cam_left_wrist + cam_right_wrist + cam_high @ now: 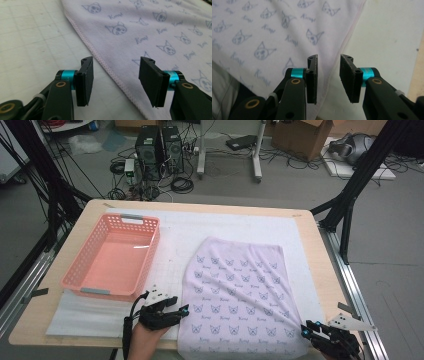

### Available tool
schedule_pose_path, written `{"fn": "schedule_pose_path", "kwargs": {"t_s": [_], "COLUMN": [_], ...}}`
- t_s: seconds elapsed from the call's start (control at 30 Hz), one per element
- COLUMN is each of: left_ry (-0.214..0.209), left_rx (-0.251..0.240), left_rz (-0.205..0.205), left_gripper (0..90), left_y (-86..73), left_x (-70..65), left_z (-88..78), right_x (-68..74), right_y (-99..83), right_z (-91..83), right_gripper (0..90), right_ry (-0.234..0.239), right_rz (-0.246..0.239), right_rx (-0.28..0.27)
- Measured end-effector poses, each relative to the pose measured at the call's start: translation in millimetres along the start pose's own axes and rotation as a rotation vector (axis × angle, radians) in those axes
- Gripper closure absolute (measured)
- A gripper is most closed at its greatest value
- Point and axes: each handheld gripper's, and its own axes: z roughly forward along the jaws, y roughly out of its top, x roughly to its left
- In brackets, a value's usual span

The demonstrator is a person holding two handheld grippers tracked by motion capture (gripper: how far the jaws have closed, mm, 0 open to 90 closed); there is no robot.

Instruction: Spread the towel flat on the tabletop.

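Risk lies at the towel (240, 290) hem: both the left gripper (116, 82) and right gripper (328, 77) straddle it with jaws apart, pinching nothing. Closing too shallow would catch only the stitched edge, and that could slip free.

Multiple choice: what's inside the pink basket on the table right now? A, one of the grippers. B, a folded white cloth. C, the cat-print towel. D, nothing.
D: in the high view the pink basket shows only its bare floor, while the cat-print towel lies flat on the mat beside it.
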Motion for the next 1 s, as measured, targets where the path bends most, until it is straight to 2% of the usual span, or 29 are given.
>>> {"fn": "schedule_pose_path", "kwargs": {"t_s": [0.03, 0.07, 0.1, 0.13, 0.17, 0.23, 0.33, 0.43, 0.5, 0.53, 0.57, 0.6, 0.63, 0.67, 0.73, 0.83, 0.93, 1.0], "left_ry": [0.015, 0.052, 0.069, 0.049, 0.049, 0.056, 0.055, 0.053, 0.037, 0.045, 0.056, 0.051, 0.042, 0.041, 0.031, 0.013, -0.007, -0.020], "left_rx": [0.010, 0.018, 0.025, 0.032, 0.036, 0.055, 0.063, 0.064, 0.069, 0.068, 0.061, 0.045, 0.031, 0.014, -0.012, -0.030, -0.042, -0.051], "left_rz": [0.015, 0.042, 0.066, 0.061, 0.054, 0.068, 0.050, 0.041, 0.042, 0.041, 0.038, 0.008, -0.010, -0.016, -0.020, -0.016, -0.009, -0.006], "left_gripper": [51.3, 57.9, 68.6, 80.7, 84.8, 86.1, 86.3, 86.2, 85.4, 84.0, 81.4, 73.0, 66.7, 62.3, 57.9, 51.6, 48.4, 47.1], "left_y": [1.2, 1.9, 2.2, 2.6, 2.8, 2.5, -3.0, -9.4, -12.0, -12.9, -13.6, -14.1, -14.4, -14.6, -14.3, -12.3, -7.9, -2.9], "left_x": [-2.5, -5.4, -6.8, -5.9, -5.3, -3.6, 3.4, 7.2, 8.3, 8.0, 9.1, 10.6, 12.5, 13.4, 13.6, 12.5, 11.3, 11.1], "left_z": [1.9, 2.5, 2.4, 1.8, 0.6, -5.2, -21.3, -33.8, -36.4, -36.0, -35.8, -35.5, -36.1, -36.4, -36.0, -33.1, -26.3, -20.2], "right_x": [-0.8, -1.4, -2.2, -2.8, -3.9, -5.9, -8.3, -8.7, -6.7, -4.6, -1.9, 1.4, 4.7, 4.3, 4.8, 1.6, -3.7, -7.4], "right_y": [1.6, 3.2, 4.7, 6.3, 8.0, 11.5, 17.3, 23.4, 27.4, 29.1, 30.5, 31.2, 31.4, 32.1, 30.4, 20.8, 9.9, 6.9], "right_z": [0.8, 2.3, 4.6, 7.0, 10.0, 16.2, 24.2, 32.0, 39.9, 43.9, 48.3, 52.3, 52.6, 51.3, 45.7, 30.0, 17.4, 14.5], "right_gripper": [66.1, 65.7, 65.6, 65.2, 64.7, 64.5, 64.2, 62.8, 62.4, 62.9, 64.9, 68.2, 79.1, 86.2, 87.2, 87.5, 84.5, 63.9], "right_ry": [-0.002, -0.004, -0.007, -0.012, -0.015, -0.020, -0.025, -0.018, -0.007, 0.000, 0.010, 0.007, -0.020, 0.002, -0.039, -0.072, -0.067, -0.060], "right_rz": [0.002, 0.007, 0.008, 0.008, 0.009, 0.015, 0.016, 0.020, 0.012, 0.006, -0.005, -0.028, -0.055, -0.062, -0.077, -0.083, -0.071, -0.047], "right_rx": [-0.010, -0.017, -0.022, -0.024, -0.024, -0.024, -0.028, -0.029, -0.015, -0.004, 0.009, 0.029, 0.030, 0.041, 0.063, 0.083, 0.069, 0.048]}}
